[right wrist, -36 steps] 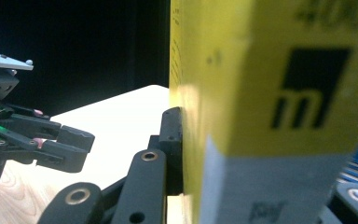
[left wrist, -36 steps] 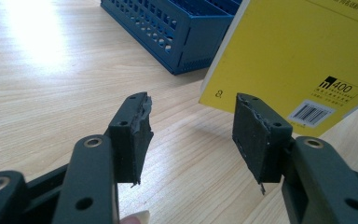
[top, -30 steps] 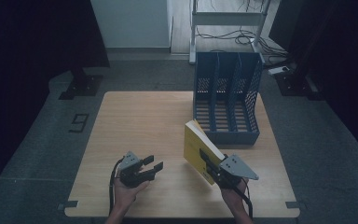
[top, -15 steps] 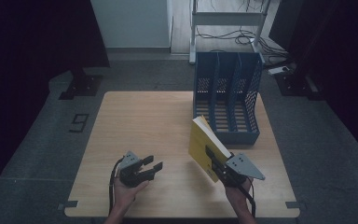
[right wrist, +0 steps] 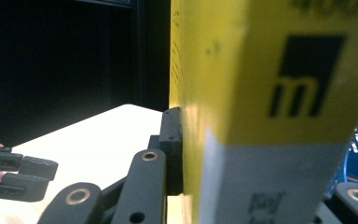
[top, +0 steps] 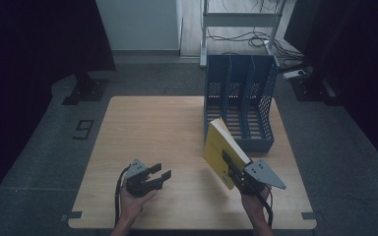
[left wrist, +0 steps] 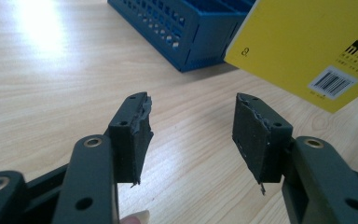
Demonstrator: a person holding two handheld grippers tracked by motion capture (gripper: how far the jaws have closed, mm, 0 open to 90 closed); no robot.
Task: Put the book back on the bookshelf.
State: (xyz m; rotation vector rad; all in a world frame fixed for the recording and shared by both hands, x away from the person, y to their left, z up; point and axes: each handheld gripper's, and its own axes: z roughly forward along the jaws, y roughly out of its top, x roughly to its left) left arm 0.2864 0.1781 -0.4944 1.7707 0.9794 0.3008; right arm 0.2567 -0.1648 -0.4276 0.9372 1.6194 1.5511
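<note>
The right claw (top: pixel 234 167) is clenched on a yellow book (top: pixel 221 150), held tilted above the bench (top: pixel 152 128) just before the blue file rack (top: pixel 241 103) — the left claw (top: pixel 160 176) hangs released, nothing between its jaws.

Dim room, grey floor (top: pixel 39 147), white wall (top: pixel 138 24), metal rack (top: pixel 241 19).

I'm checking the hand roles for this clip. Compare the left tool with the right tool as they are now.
The left tool has its jaws apart with nothing between them, while the right tool is clamped on the yellow book. The left tool sits low over the wooden table, well apart from the blue file rack; the right tool holds the book tilted up just in front of that rack. Both are black, two-jawed and hand-held.
</note>
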